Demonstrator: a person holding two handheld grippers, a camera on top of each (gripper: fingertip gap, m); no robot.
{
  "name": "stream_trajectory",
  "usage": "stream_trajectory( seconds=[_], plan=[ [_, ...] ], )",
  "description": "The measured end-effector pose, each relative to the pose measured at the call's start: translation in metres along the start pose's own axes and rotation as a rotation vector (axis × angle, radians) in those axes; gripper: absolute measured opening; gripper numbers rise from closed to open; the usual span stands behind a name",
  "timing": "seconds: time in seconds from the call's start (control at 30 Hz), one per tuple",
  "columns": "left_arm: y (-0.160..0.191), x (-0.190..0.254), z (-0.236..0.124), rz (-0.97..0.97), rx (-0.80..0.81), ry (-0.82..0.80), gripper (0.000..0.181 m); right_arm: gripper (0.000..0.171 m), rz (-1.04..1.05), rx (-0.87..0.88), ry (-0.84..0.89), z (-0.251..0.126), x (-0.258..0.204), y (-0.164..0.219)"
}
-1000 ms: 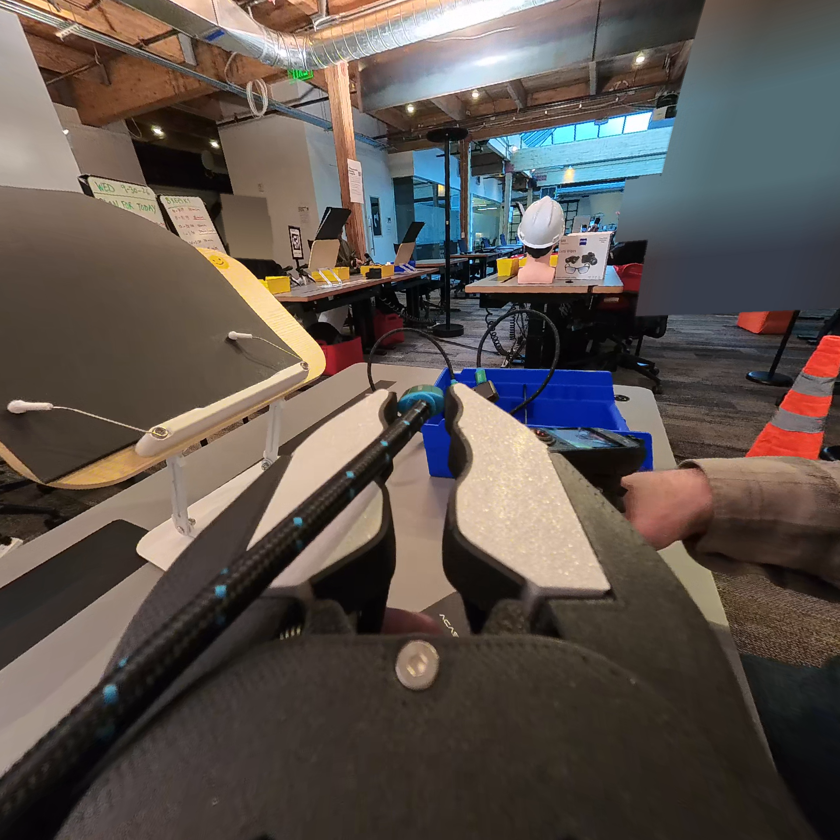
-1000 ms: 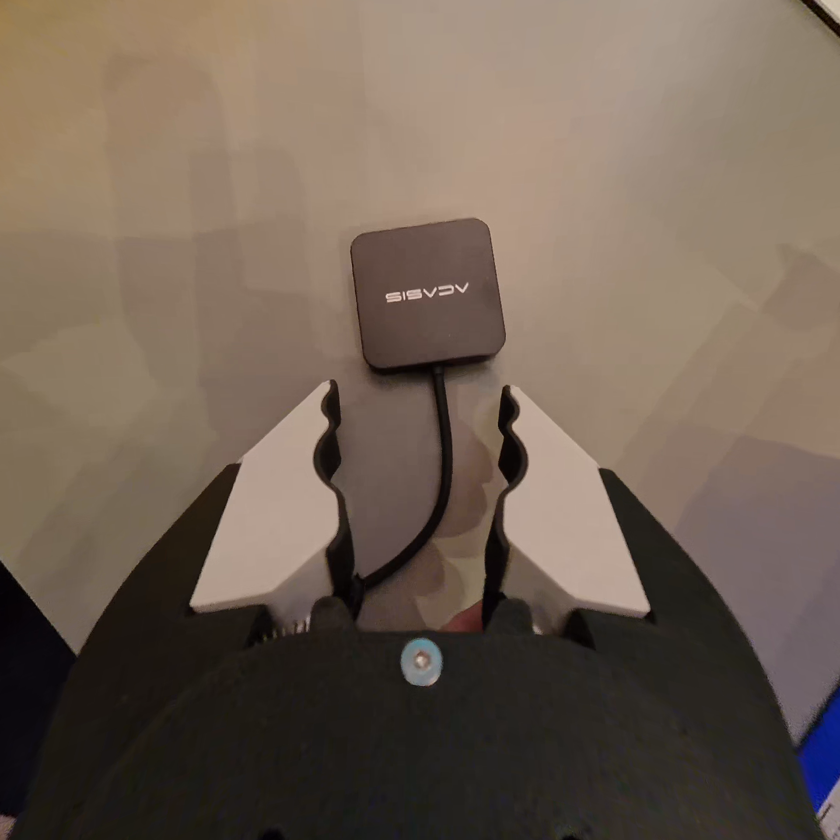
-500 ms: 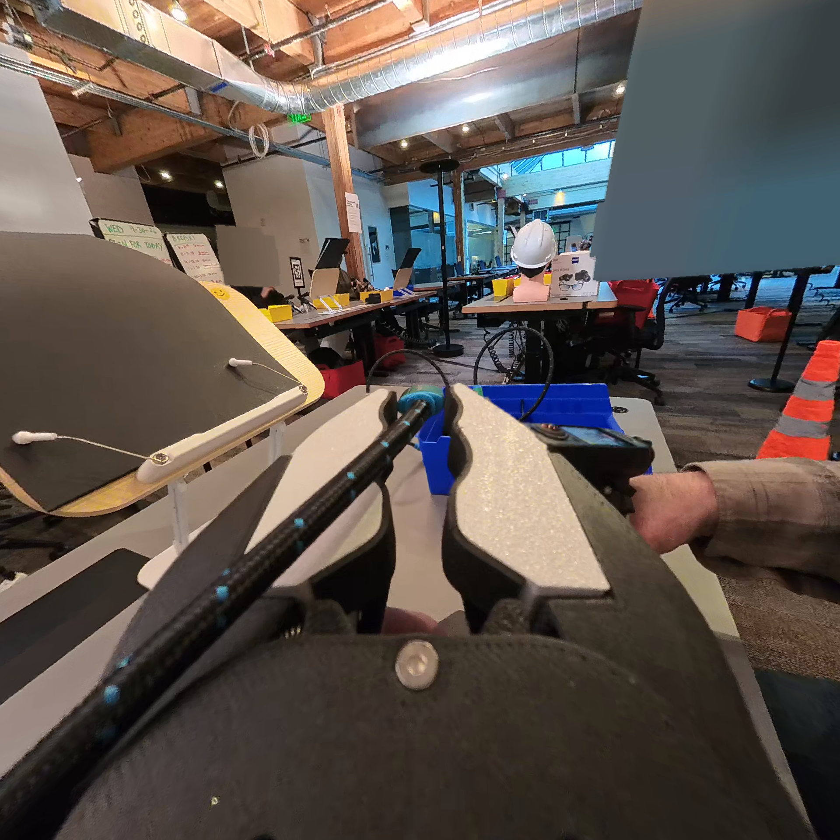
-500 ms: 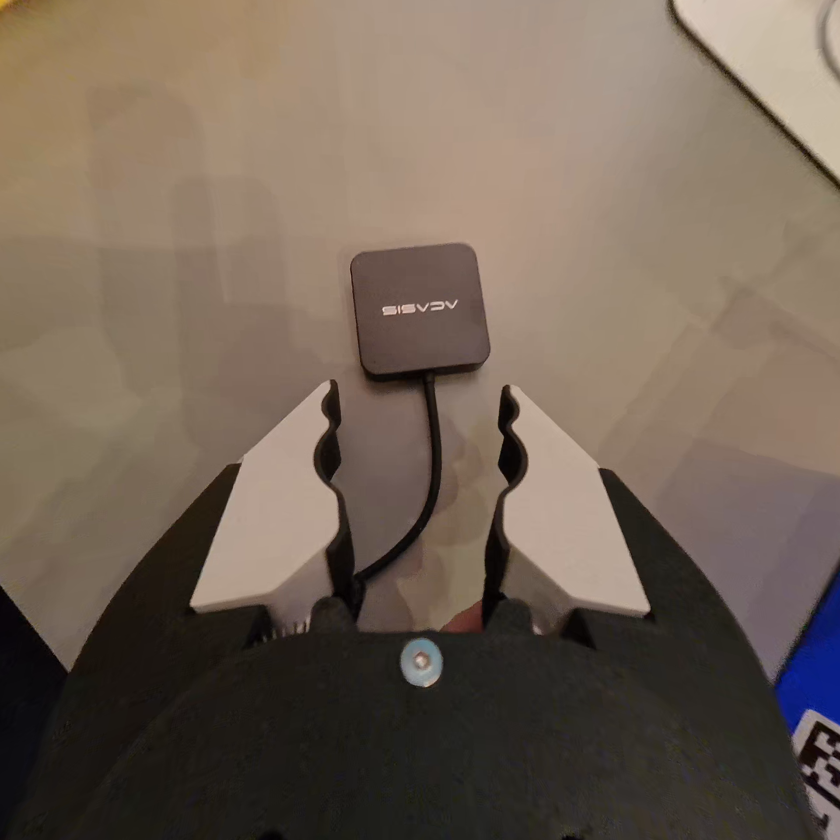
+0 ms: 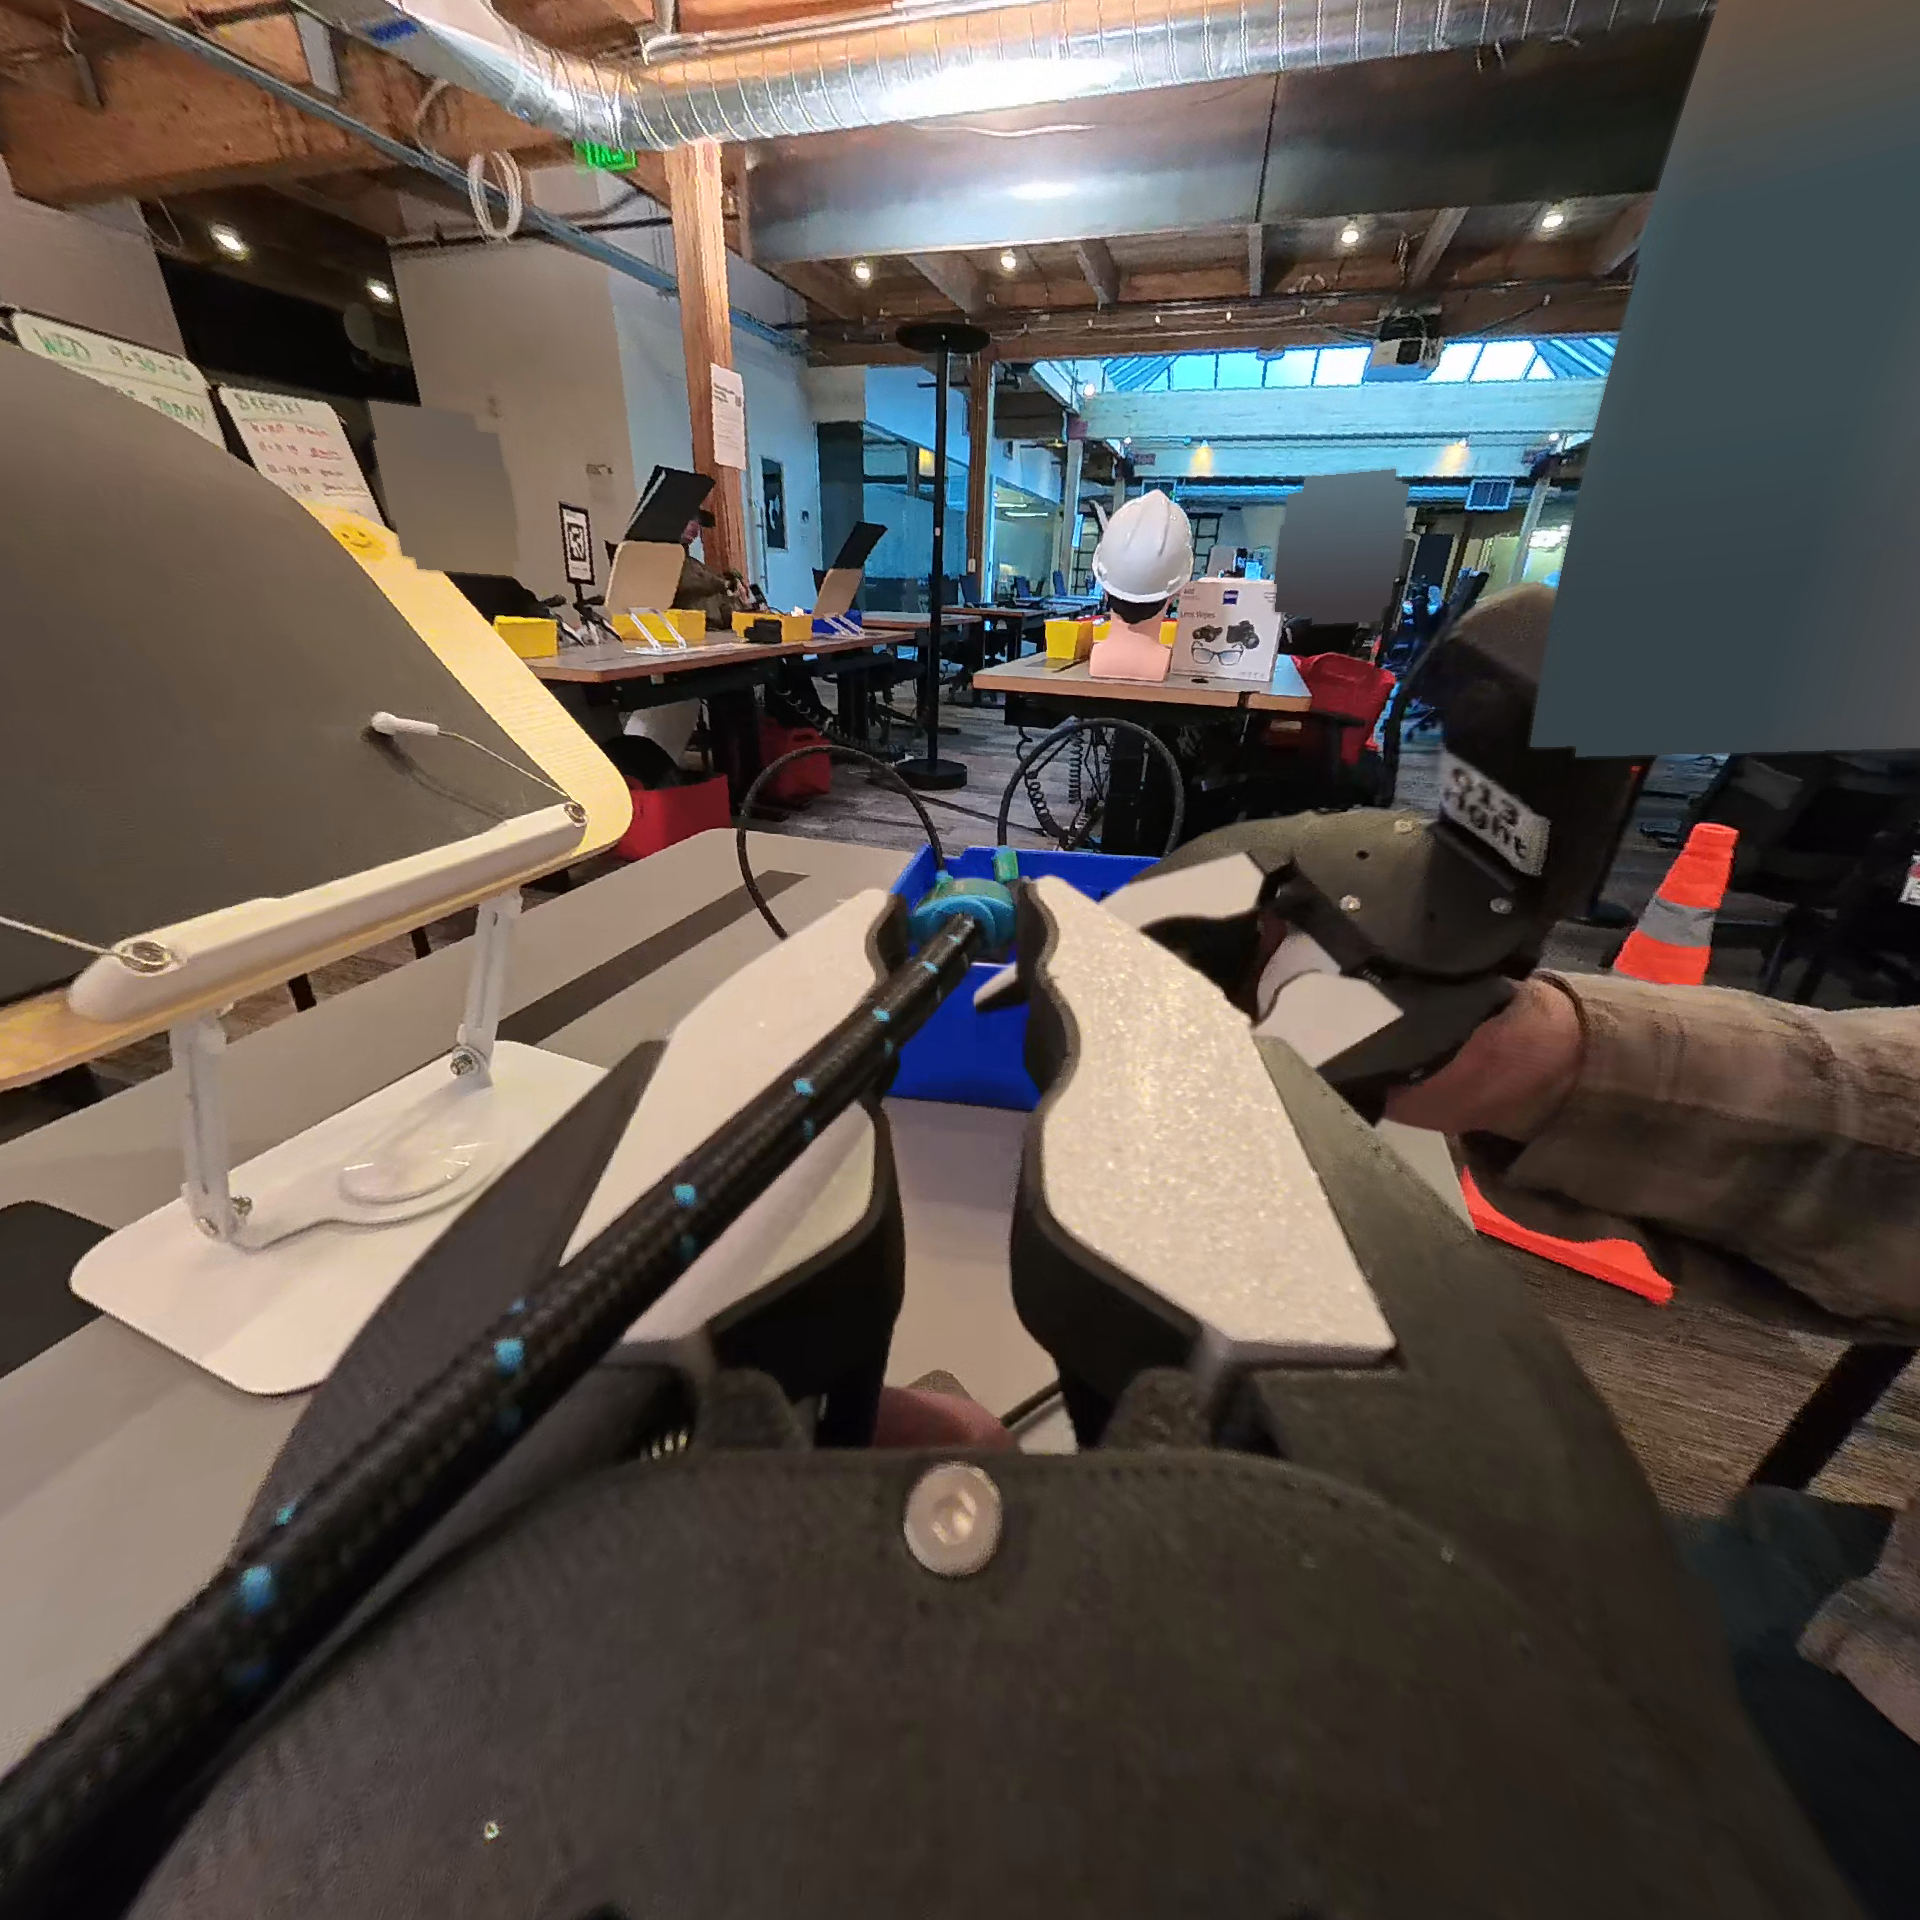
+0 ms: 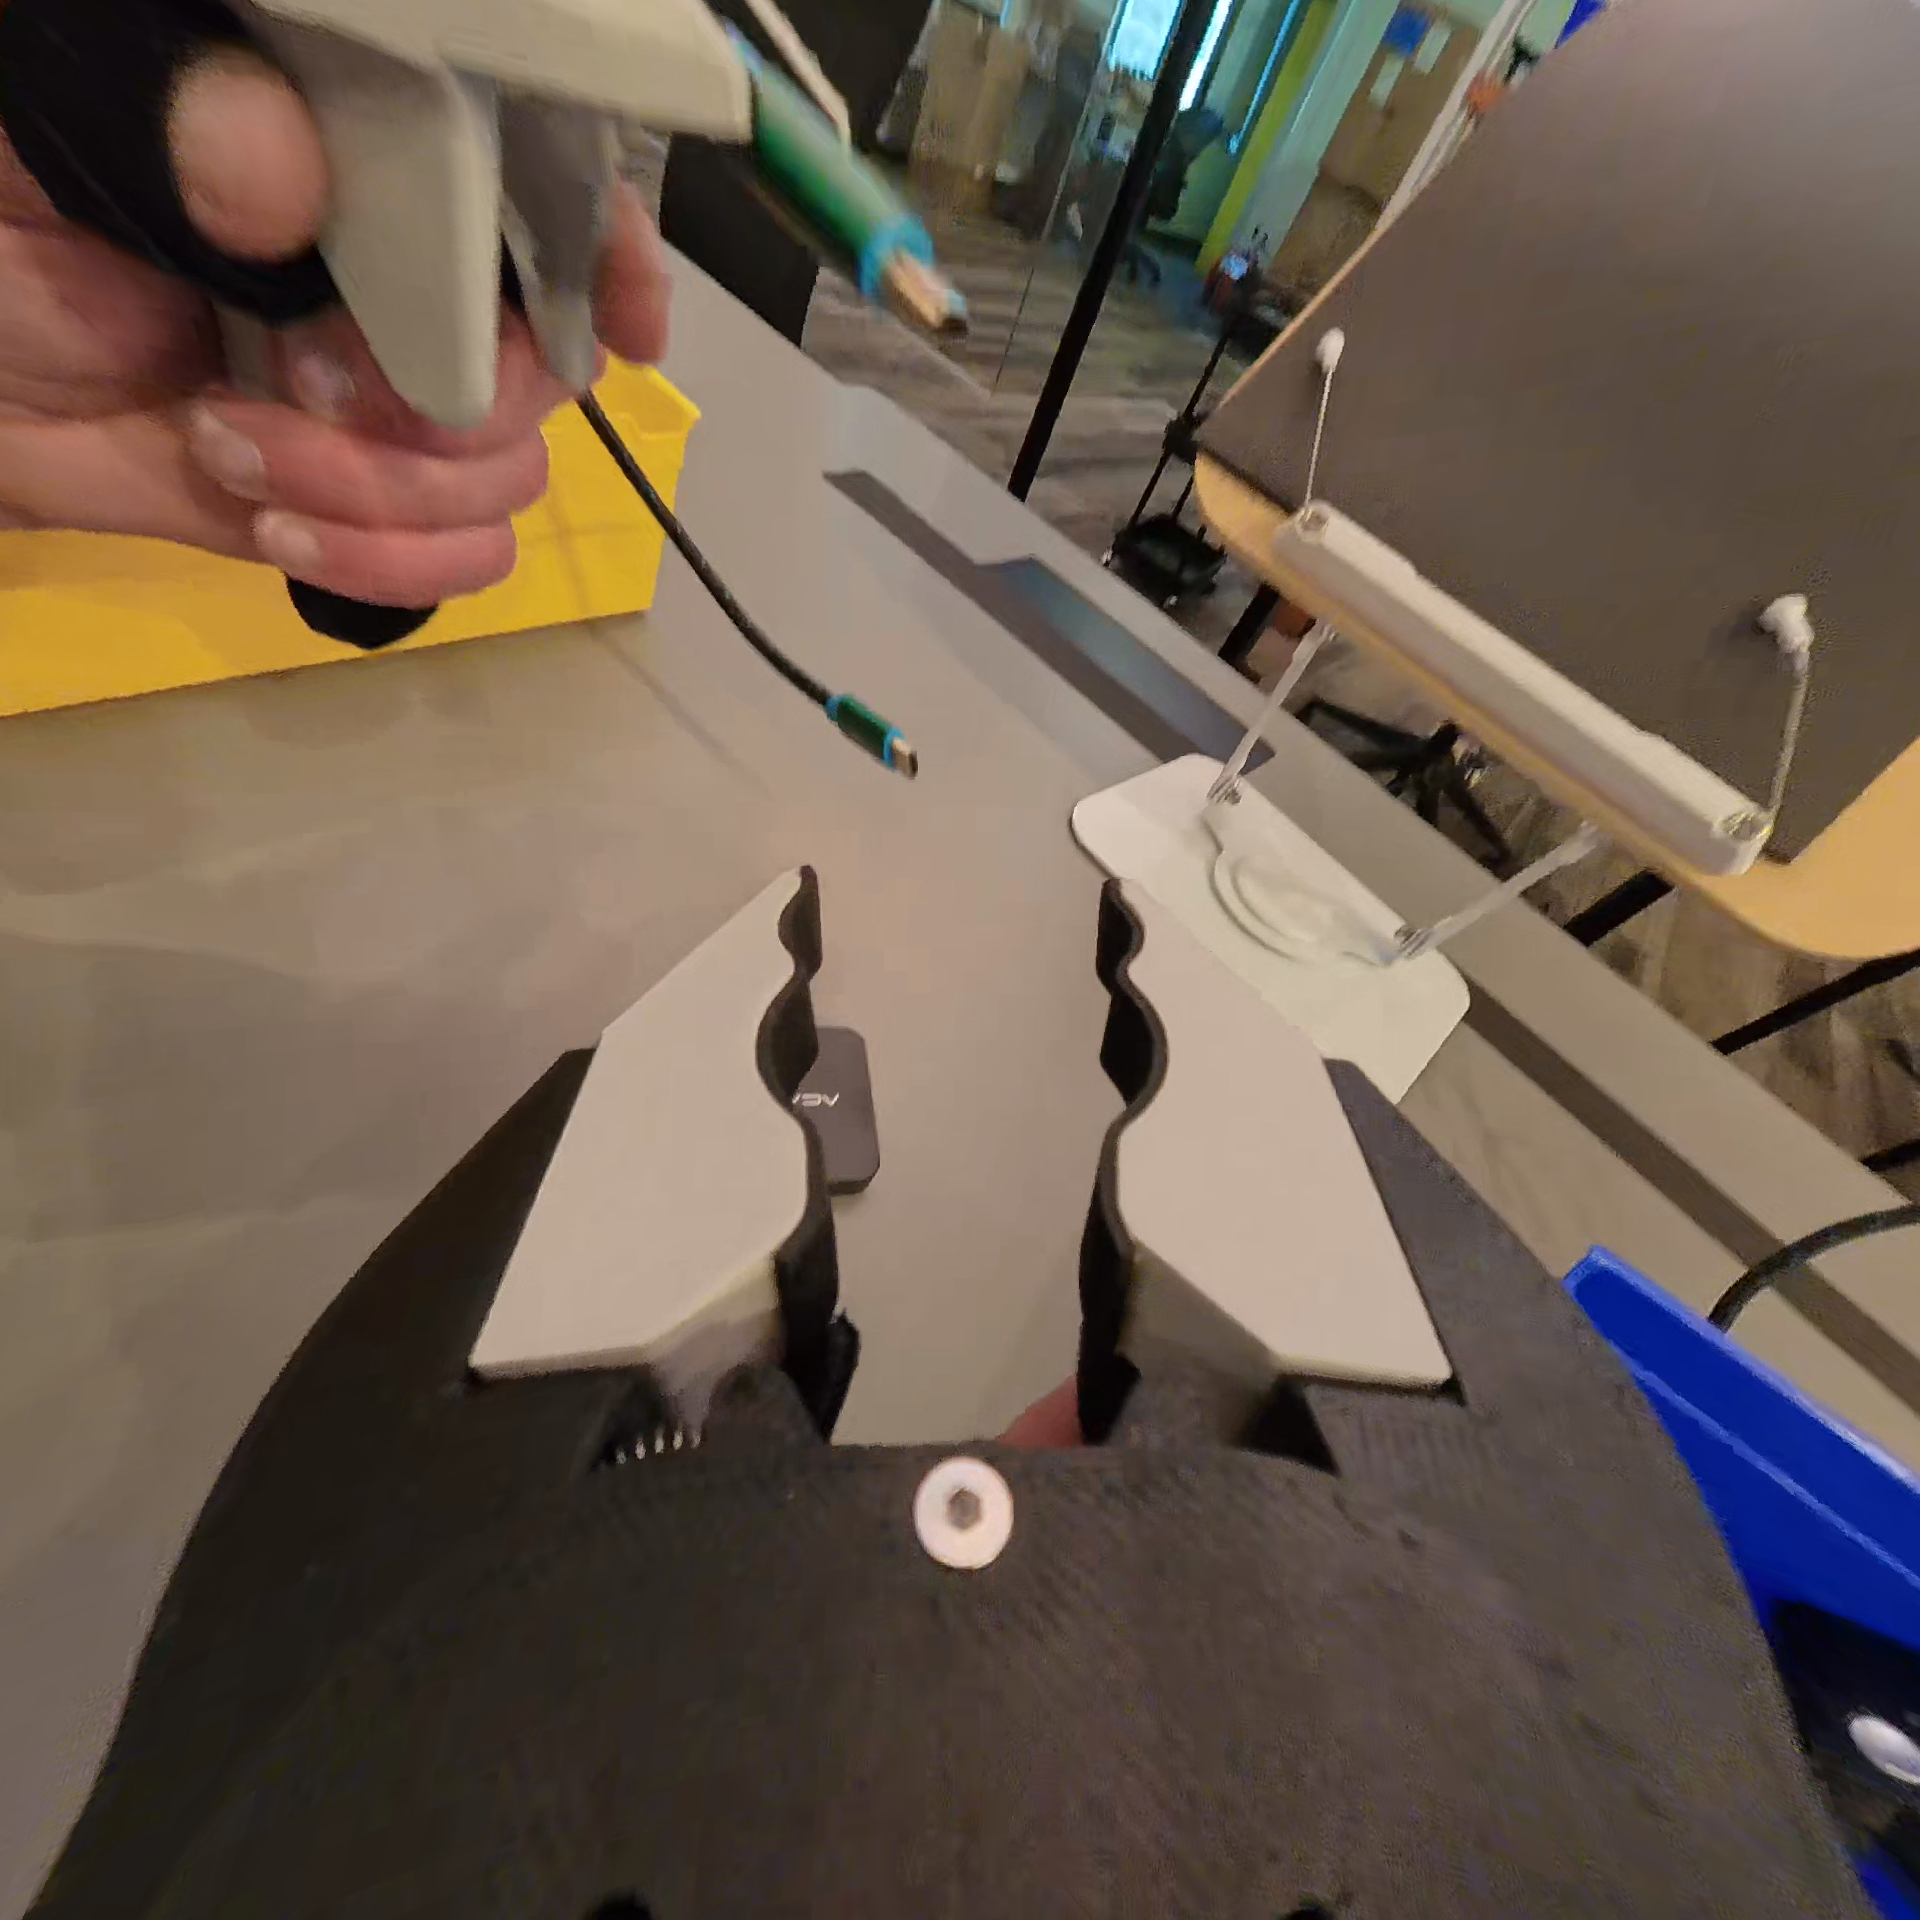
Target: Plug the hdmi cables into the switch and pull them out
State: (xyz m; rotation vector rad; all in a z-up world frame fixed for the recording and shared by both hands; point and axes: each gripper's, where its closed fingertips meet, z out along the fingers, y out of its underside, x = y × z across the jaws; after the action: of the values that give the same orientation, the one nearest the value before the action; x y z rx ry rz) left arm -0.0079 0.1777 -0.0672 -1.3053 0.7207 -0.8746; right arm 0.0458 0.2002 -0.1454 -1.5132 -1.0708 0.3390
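Note:
My left gripper (image 5: 961,920) is shut on the teal-green plug (image 5: 966,914) of a black braided HDMI cable (image 5: 665,1205), which runs back over its left finger. In the right wrist view this gripper (image 6: 717,94) is held high at the upper left, with the plug (image 6: 842,208) pointing right and a small connector (image 6: 873,732) dangling on a thin black lead. My right gripper (image 6: 956,935) is open and empty above the table. The black square switch (image 6: 844,1112) lies flat under it, mostly hidden by its left finger. The right gripper (image 5: 1262,935) also shows in the left wrist view.
A yellow bin (image 6: 312,613) stands behind the left hand. A blue bin (image 5: 966,1049) with coiled cables is at the table's far end and also shows in the right wrist view (image 6: 1766,1455). A tilted board on a white stand (image 6: 1299,935) sits along one side of the grey table (image 6: 312,883). The left gripper's tips are roughly 11 cm from the right gripper's.
My right gripper has tilted up from looking straight down at the switch and now looks across the table, still open. It has come into the left wrist view. The left gripper keeps its hold.

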Motion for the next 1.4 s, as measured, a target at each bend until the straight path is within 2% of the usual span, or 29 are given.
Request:
stream_trajectory(
  seconds=[0.17,0.33,0.43,0.67,0.87,1.0,1.2,1.4],
  plan=[
    [0.008,0.003,0.002,-0.083,-0.022,0.056,0.019,0.045,-0.159,0.100,0.020,-0.011,-0.005,-0.032],
    [0.019,0.006,0.006,-0.198,-0.045,0.113,0.019,0.037,-0.387,0.117,0.067,-0.013,-0.010,-0.050],
    [0.027,0.006,0.010,-0.333,-0.078,0.144,0.019,0.033,-0.535,0.116,0.129,-0.013,-0.008,-0.060],
    [0.023,0.002,0.016,-0.662,-0.001,0.191,0.019,0.035,-0.915,0.048,0.296,-0.005,-0.009,-0.067],
    [0.026,0.007,0.023,-0.828,-0.005,0.206,0.019,0.036,-1.063,-0.015,0.385,0.008,0.001,-0.058],
    [0.030,0.008,0.026,-0.871,-0.008,0.203,0.019,0.015,-1.068,-0.035,0.370,0.014,0.006,-0.055],
    [0.032,0.007,0.028,-0.834,-0.012,0.183,0.018,0.013,-0.826,-0.046,0.218,0.016,0.005,-0.049],
    [0.030,0.005,0.027,-0.730,-0.001,0.142,0.022,0.012,-0.475,-0.011,0.056,0.015,0.006,-0.048]
  ],
)
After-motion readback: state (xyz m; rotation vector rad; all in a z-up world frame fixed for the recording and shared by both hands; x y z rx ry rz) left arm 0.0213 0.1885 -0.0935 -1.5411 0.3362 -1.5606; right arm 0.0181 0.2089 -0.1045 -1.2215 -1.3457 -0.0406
